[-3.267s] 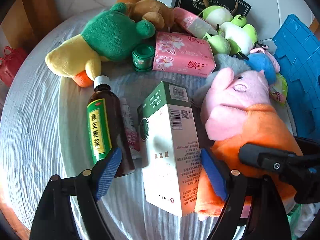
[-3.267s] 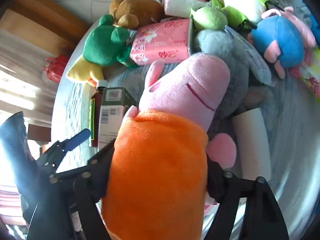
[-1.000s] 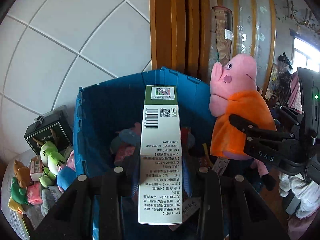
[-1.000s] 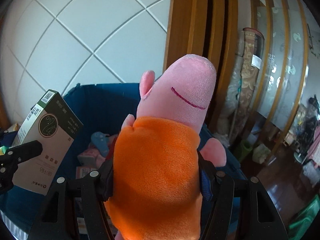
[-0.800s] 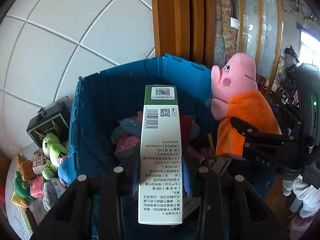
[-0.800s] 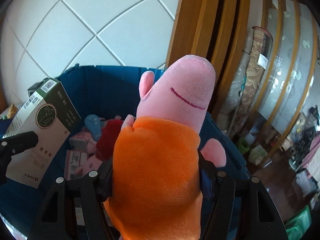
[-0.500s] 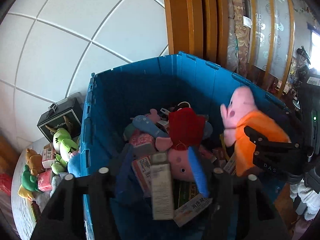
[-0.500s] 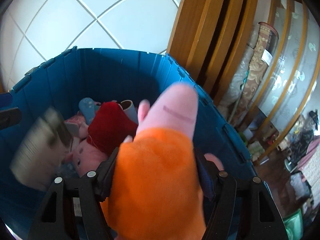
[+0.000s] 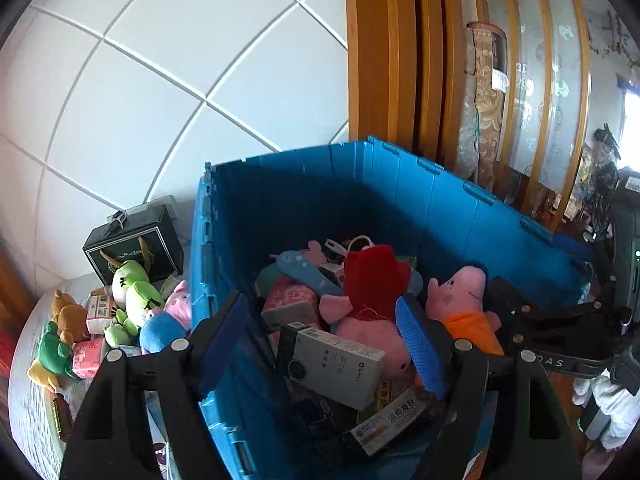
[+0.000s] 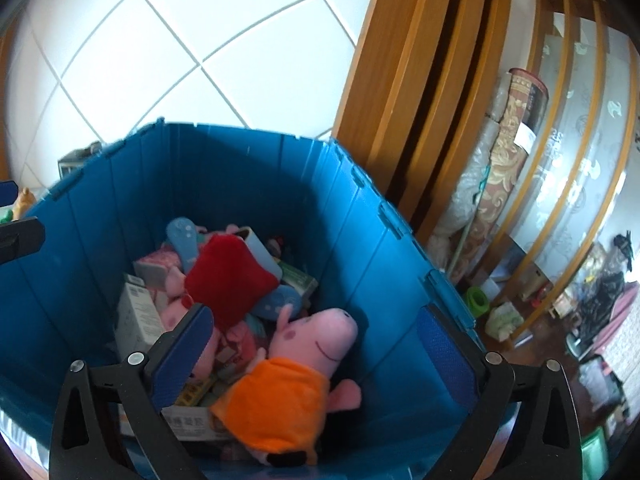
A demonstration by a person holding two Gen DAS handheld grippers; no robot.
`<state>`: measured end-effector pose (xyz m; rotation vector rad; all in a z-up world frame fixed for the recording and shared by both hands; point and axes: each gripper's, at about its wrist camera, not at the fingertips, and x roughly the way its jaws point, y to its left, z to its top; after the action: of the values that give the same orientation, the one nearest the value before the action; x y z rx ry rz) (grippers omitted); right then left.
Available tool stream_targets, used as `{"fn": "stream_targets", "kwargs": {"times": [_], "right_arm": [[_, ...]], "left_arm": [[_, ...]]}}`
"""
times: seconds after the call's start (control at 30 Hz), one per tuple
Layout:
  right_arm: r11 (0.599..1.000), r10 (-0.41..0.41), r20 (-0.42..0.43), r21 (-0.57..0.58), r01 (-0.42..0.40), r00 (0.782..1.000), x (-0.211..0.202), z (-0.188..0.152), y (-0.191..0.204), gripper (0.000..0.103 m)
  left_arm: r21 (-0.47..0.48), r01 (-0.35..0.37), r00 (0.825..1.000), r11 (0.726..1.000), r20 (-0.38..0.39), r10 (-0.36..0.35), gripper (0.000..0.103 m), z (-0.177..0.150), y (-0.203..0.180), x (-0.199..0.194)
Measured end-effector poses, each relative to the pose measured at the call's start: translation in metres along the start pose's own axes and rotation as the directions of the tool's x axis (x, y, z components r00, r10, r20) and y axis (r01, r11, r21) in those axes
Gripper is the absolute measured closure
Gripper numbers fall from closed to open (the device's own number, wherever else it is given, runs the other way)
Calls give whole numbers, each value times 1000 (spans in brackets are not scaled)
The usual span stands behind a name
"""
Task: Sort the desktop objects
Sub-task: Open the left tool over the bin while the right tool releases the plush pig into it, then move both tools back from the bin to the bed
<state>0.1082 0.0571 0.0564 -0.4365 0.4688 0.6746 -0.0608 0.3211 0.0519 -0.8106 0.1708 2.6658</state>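
Observation:
A blue crate (image 9: 460, 208) (image 10: 120, 168) holds several toys and boxes. The green-and-white box (image 9: 332, 360) (image 10: 138, 320) lies on the pile inside it, below my left gripper (image 9: 320, 340), whose jaws are opening with nothing between them. The pink pig plush in orange (image 10: 288, 380) (image 9: 464, 304) lies in the crate's near right part, under my right gripper (image 10: 316, 344), whose jaws are also opening and stand wide apart from it. A red plush (image 10: 228, 276) sits in the middle of the pile.
Left of the crate, a table (image 9: 28, 420) carries green frog plushes (image 9: 132, 292), a blue plush (image 9: 160, 332), a brown bear (image 9: 70, 314), pink tissue packs (image 9: 90, 354), a brown bottle (image 9: 60, 416) and a black box (image 9: 136, 240). Tiled wall behind; wooden frame to the right.
Both grippers opened over the crate. The green-and-white box dropped from the left one and the pig plush dropped from the right one; both now lie on the pile.

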Motion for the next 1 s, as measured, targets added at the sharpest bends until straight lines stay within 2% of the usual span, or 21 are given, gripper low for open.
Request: {"fn": "stream_targets", "kwargs": {"times": [0.13, 0.23, 0.33, 0.4, 0.5, 0.63, 0.93, 1.0], "right_arm": [[998, 26, 80, 46, -30, 996, -21, 8, 0, 0], [994, 49, 166, 87, -64, 985, -41, 15, 4, 0], [985, 77, 265, 128, -114, 961, -62, 23, 13, 0], [975, 102, 334, 152, -160, 937, -76, 27, 23, 0], [959, 161, 405, 153, -240, 900, -89, 34, 44, 0], [931, 284, 419, 94, -352, 862, -93, 48, 89, 0], [882, 439, 410, -28, -470, 799, -108, 74, 215, 0], [876, 463, 394, -69, -477, 794, -107, 75, 248, 0]], "left_arm": [[-32, -20, 998, 999, 65, 22, 25, -3, 17, -21], [-69, -56, 990, 996, 123, 64, 23, -7, 36, -40], [-118, -113, 977, 987, 170, 132, 15, -15, 62, -56], [-148, -136, 970, 980, 179, 162, 9, -23, 83, -63], [-191, -176, 966, 966, 157, 207, 8, -35, 118, -68], [-257, -219, 964, 941, 90, 249, 9, -55, 174, -71], [-364, -352, 931, 862, -41, 363, 8, -123, 316, -91], [-371, -378, 923, 848, -79, 377, 8, -140, 343, -91]]}}
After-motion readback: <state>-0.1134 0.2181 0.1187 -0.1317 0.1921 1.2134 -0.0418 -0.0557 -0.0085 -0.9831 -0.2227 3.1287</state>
